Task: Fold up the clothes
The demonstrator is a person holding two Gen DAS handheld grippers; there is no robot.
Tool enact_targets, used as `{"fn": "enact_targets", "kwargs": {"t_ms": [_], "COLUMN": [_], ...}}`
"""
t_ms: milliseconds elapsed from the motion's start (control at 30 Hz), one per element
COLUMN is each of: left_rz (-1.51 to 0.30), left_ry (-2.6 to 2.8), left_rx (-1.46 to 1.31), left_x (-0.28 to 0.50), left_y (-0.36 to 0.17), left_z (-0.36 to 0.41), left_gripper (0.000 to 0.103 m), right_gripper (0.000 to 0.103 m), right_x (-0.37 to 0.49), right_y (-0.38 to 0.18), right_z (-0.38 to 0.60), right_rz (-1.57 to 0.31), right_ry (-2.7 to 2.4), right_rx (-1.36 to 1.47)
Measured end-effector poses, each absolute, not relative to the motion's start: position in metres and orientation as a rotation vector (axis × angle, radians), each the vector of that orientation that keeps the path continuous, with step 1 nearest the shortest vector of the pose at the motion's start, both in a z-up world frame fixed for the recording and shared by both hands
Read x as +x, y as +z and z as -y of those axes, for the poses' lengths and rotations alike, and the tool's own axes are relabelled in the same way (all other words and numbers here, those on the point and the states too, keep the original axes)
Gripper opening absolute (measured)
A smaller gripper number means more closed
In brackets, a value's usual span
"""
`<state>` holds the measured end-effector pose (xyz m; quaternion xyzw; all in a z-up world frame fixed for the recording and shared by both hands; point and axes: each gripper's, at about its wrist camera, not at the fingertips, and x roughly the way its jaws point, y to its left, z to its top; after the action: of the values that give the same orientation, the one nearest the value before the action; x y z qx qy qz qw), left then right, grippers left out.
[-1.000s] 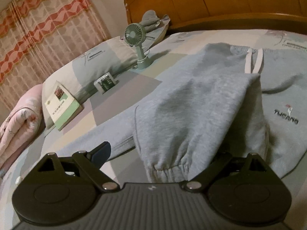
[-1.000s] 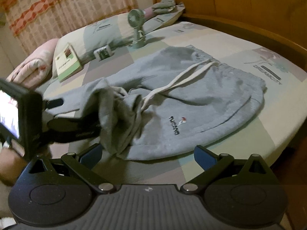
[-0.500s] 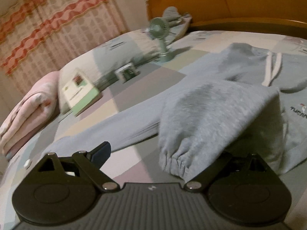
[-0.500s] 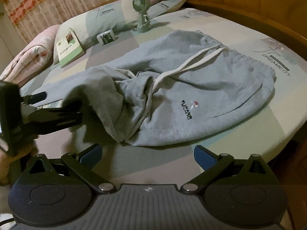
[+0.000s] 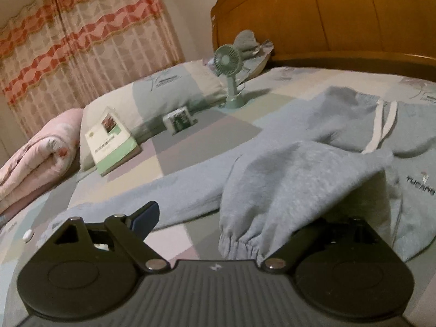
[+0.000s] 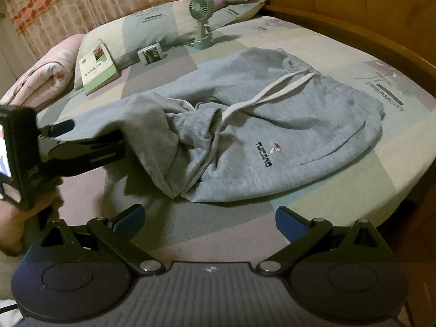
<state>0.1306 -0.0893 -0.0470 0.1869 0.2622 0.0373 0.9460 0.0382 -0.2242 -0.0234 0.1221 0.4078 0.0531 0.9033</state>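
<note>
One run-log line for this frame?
left gripper: jaws closing, sweatpants leg draped over one finger, cuff between jaws | right gripper: open, empty, over bed | grey sweatpants: bunched, not yet folded

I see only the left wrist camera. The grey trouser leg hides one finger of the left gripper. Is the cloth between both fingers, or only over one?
Observer: Only over one. The trouser leg drapes over one finger of the left gripper; the other finger is bare, and the jaws are closing.
Operator: And the right gripper?
Observer: The right gripper is open and empty, over bare sheet.
Operator: The waistband?
Observer: The waistband's far end lies flat on the sheet, short of the edge.
</note>
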Motion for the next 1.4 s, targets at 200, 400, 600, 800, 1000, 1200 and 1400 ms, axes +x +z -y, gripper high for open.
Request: {"fn": "enact_targets", "kwargs": {"t_ms": [200, 400, 600, 800, 1000, 1200, 1400], "left_rz": [-0.537, -0.548, -0.475, -0.441, -0.419, -0.405, -0.395], "left_ry": [0.05, 0.048, 0.113, 0.216, 0.302, 0.369, 0.439], "left_rx": [0.321, 0.32, 0.351, 0.372, 0.378, 0.389, 0.412], "left_x": [0.132, 0.147, 0.125, 0.101, 0.077, 0.055, 0.035], "left_y": [-0.047, -0.061, -0.054, -0.043, -0.033, -0.03, -0.034], "left_z": [0.072, 0.077, 0.067, 0.043, 0.018, -0.001, -0.023], "left_gripper": [0.09, 0.09, 0.09, 0.09, 0.09, 0.09, 0.09], "right_gripper": [0.103, 0.103, 0.103, 0.103, 0.103, 0.103, 0.103], "right_x": [0.037, 0.028, 0.028, 0.027, 0.024, 0.018, 0.011], "right_y": [-0.021, -0.016, -0.015, -0.014, -0.012, -0.013, -0.012], "right_z": [0.218, 0.215, 0.217, 0.21, 0.203, 0.198, 0.19], "right_rz": [-0.84, -0.826, -0.824, -0.815, -0.811, -0.814, -0.816], "right_ry": [0.123, 0.115, 0.105, 0.135, 0.162, 0.174, 0.187], "right_rx": [0.241, 0.219, 0.23, 0.224, 0.223, 0.234, 0.238]}}
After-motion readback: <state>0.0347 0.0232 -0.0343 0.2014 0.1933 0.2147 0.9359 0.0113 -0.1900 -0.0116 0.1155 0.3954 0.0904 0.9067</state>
